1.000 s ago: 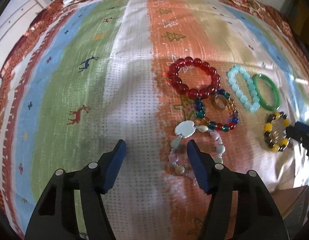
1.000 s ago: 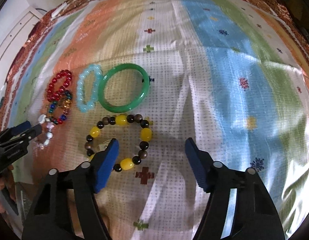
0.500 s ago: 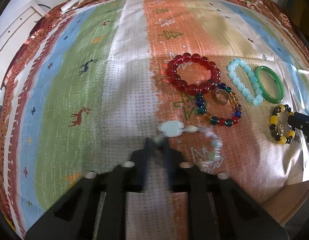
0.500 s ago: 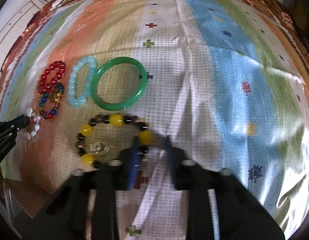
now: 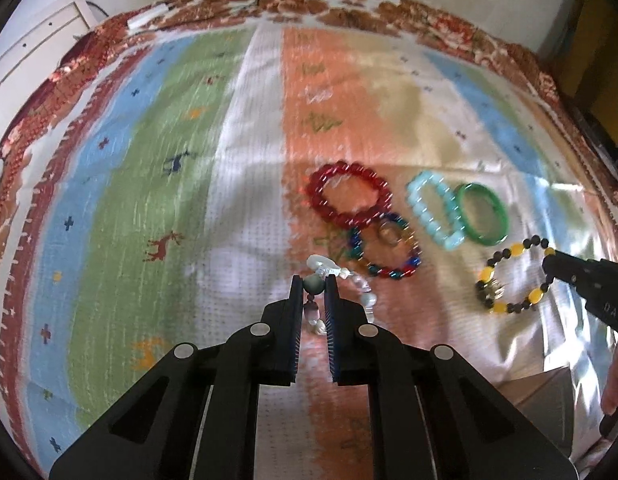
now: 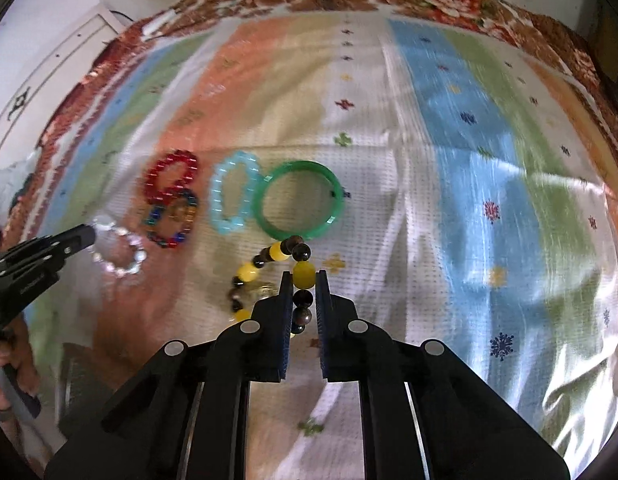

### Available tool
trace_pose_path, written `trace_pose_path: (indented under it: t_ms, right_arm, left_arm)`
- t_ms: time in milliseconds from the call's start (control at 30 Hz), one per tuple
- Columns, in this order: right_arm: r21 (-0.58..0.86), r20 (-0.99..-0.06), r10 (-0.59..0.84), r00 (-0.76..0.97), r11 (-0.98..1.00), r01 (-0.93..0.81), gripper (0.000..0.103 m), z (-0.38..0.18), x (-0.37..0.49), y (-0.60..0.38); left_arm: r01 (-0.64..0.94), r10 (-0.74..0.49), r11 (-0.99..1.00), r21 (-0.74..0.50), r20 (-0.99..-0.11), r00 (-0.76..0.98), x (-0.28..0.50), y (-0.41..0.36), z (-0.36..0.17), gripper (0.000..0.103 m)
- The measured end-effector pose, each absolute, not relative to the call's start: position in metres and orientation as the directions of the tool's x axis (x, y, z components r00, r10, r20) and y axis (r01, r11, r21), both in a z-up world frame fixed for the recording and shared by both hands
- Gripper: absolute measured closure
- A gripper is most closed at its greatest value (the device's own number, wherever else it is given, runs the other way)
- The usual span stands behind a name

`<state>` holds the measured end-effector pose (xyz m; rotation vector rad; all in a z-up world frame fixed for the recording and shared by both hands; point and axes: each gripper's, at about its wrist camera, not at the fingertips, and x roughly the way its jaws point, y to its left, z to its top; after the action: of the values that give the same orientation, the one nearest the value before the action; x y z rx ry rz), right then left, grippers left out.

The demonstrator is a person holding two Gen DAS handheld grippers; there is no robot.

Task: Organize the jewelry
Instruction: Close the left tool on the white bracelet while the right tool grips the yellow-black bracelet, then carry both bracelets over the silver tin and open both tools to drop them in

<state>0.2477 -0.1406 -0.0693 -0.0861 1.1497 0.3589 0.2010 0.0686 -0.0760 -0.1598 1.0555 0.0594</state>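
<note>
Left gripper [image 5: 313,285] is pinching the pale stone-bead bracelet [image 5: 363,292], right gripper [image 6: 302,278] is clamping the round yellow-and-brown bead bracelet [image 6: 269,258] beside the smooth green bangle [image 6: 299,200].

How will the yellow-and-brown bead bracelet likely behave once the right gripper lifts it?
Probably floppy: the yellow-and-brown bracelet is separate strung beads, so it should sag below the right gripper. The round glossy beads may slip or swing, with only a few clamped.
</note>
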Motion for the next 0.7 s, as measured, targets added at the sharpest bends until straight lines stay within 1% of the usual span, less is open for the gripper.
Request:
trace_pose_path:
  t_ms: [267,433,533,700]
  right_arm:
    - [0.112,-0.880,0.262,0.395,0.925,-0.363,0.091,-0.049,0.233,-0.135]
    - [0.132,-0.842,0.299,0.449,0.921,-0.366,0.091,-0.033,0.228,-0.135]
    - [0.131,-0.834,0.306,0.459,0.918,-0.374,0.091,-0.029,0.226,-0.133]
    - [0.146,-0.812,0.334,0.479,0.910,-0.387,0.091,-0.017,0.220,-0.134]
  left_arm:
    - [-0.089,-0.048,0.990,-0.113,-0.845,0.533,0.195,0.053,-0.063,0.093]
    - [-0.081,-0.027,0.993,-0.087,-0.828,0.560,0.194,0.046,-0.055,0.093]
    - [-0.071,-0.027,0.994,-0.083,-0.818,0.575,0.192,0.044,-0.050,0.093]
    - [-0.080,-0.034,0.991,-0.104,-0.792,0.610,0.185,0.046,-0.037,0.093]
